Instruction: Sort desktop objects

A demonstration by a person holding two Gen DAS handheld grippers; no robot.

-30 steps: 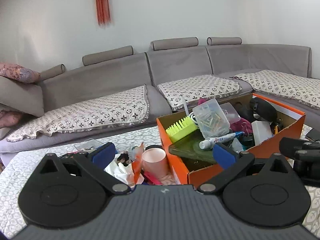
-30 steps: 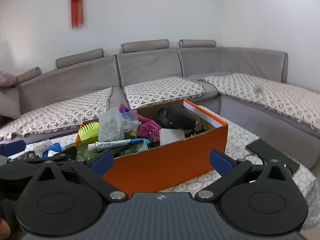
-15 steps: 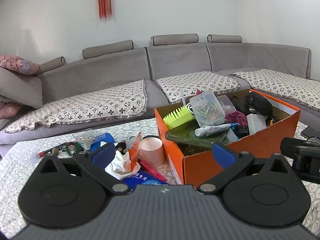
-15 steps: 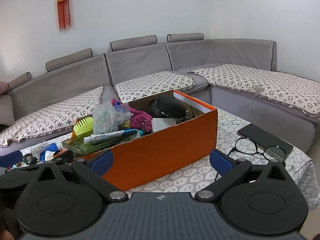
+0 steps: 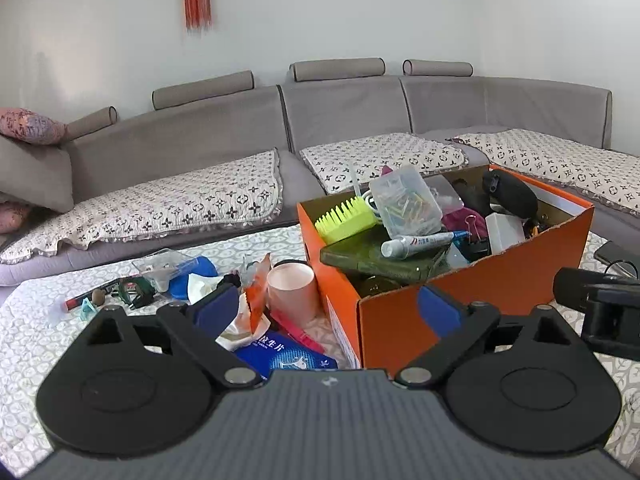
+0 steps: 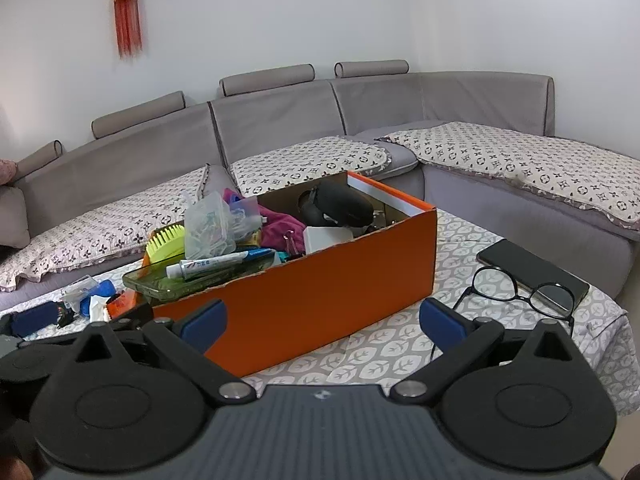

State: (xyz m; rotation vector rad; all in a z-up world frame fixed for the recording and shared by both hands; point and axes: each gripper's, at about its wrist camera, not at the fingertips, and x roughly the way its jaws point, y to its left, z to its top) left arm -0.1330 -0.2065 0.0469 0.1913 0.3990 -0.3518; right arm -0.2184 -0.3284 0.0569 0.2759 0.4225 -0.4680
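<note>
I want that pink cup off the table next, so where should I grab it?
Grip the pink cup across its open rim, from above: it stands upright, boxed in by the orange box on one side and wrappers on the other.

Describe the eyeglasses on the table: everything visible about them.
The eyeglasses have a thin black frame, apparently plastic, with large rounded clear lenses. They lie unfolded on the leaf-patterned tablecloth, right of the orange box. One lens rests on the dark smartphone; the other lies on the cloth. Nothing grips them.
</note>
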